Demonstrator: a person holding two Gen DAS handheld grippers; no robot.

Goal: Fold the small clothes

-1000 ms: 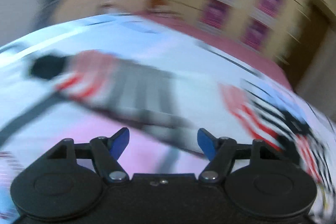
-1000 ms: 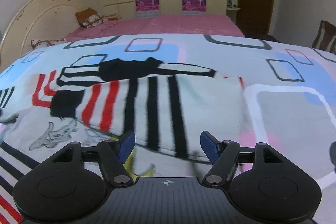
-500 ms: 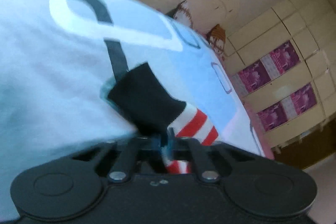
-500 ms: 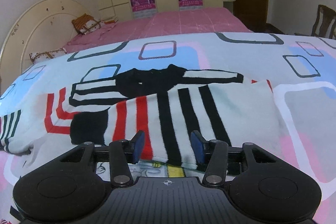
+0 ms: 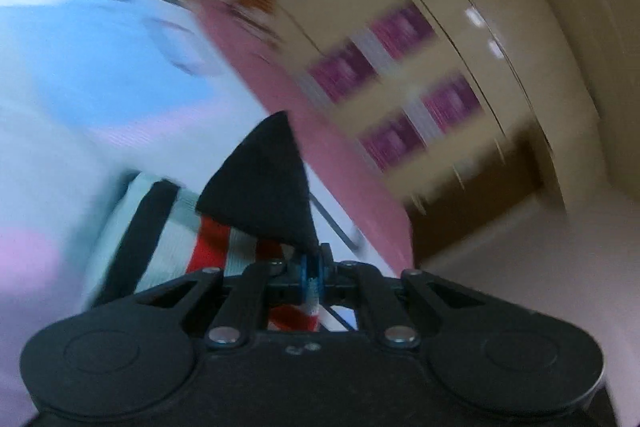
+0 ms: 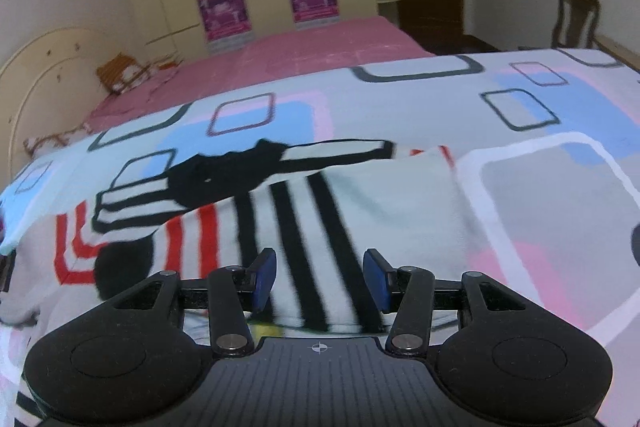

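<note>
Left tool [image 5: 316, 277] pinched tight on the black cuff [image 5: 264, 183] of the striped top [image 6: 304, 223]; right tool [image 6: 320, 281] part open over the top's near hem, pads not pressing the cloth. Top lies flat on the patterned bedspread [image 6: 540, 211]. To do well, I judge: carry the cuff across the body low and taut, land the sleeve square to the side edge, and let go only once it lies flat.

Motion blurs the wardrobe posters [image 5: 396, 87] (left view); bedspread [image 5: 80, 87] pattern smeared.
</note>
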